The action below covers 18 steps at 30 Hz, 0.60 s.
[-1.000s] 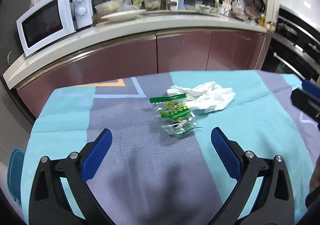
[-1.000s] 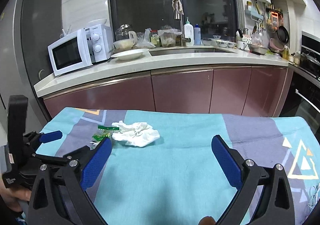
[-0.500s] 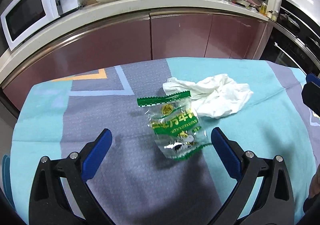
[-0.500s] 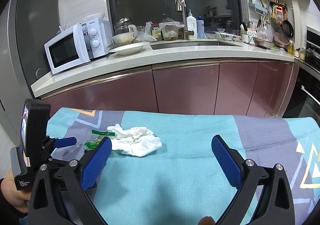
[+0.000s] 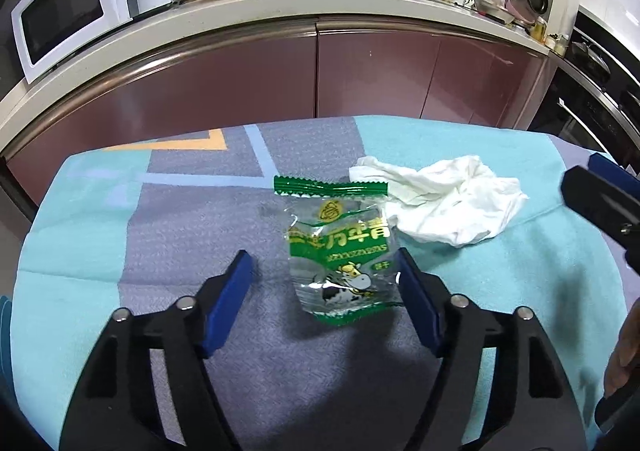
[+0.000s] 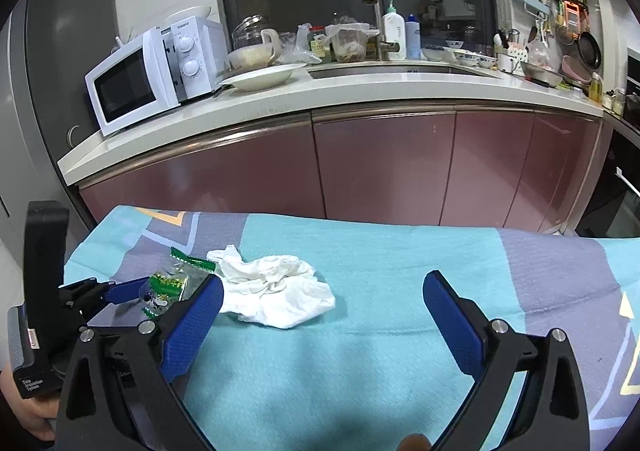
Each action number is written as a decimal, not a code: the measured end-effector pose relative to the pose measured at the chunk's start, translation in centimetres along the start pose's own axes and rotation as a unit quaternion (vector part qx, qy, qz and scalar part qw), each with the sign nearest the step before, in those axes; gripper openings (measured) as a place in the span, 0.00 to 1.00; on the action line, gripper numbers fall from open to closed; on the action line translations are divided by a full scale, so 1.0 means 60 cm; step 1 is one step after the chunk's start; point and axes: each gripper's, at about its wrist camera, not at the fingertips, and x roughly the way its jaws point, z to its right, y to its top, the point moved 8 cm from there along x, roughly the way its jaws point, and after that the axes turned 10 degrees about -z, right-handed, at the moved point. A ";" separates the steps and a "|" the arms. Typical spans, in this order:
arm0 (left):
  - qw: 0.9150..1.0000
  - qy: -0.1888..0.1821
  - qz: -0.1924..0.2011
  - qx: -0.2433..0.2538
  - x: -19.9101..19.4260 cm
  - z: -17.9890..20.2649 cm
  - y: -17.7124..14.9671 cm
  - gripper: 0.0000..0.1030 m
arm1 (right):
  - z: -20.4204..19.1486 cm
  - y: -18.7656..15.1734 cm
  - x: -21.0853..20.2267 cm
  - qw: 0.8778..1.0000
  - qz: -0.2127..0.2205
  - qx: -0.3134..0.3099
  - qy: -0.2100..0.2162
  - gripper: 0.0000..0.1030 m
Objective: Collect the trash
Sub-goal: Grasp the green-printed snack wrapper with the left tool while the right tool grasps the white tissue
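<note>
A clear and green snack wrapper (image 5: 340,251) lies on the grey stripe of the tablecloth (image 5: 180,219). My left gripper (image 5: 322,261) straddles it and its jaws are closing. The right pad (image 5: 416,291) touches the wrapper's edge, while the left pad (image 5: 228,299) is still apart from it. A crumpled white tissue (image 5: 448,207) lies just right of the wrapper, touching it. In the right wrist view, my right gripper (image 6: 323,283) hovers open over the teal cloth, the tissue (image 6: 276,291) just ahead near its left finger. The wrapper (image 6: 172,283) and the left gripper (image 6: 120,291) show at the left.
The table's far edge faces maroon cabinets (image 6: 384,167) under a white counter (image 6: 360,91). On the counter stand a microwave (image 6: 148,79), a plate (image 6: 264,77) and several bottles and bowls. A dark oven front (image 5: 592,99) is at the right. A hand (image 6: 28,407) holds the left gripper.
My left gripper came forward and down to the wrapper, and its jaws have narrowed around it. My right gripper moved forward and lower toward the tissue, still wide open.
</note>
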 end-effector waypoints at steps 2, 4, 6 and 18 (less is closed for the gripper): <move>1.000 -0.002 0.001 0.000 -0.001 -0.001 0.000 0.53 | -0.005 0.002 0.011 1.000 -0.008 -0.002 0.003 0.94; 1.000 -0.002 0.004 0.000 -0.005 -0.002 -0.002 0.44 | -0.007 0.005 0.021 1.000 -0.012 -0.003 0.005 0.94; 1.000 -0.009 0.008 -0.003 -0.009 -0.004 -0.005 0.42 | -0.010 0.007 0.034 1.000 -0.023 -0.003 0.004 0.94; 0.999 -0.012 0.034 -0.019 -0.058 -0.048 -0.034 0.39 | -0.052 0.004 0.099 0.996 -0.077 -0.023 0.031 0.94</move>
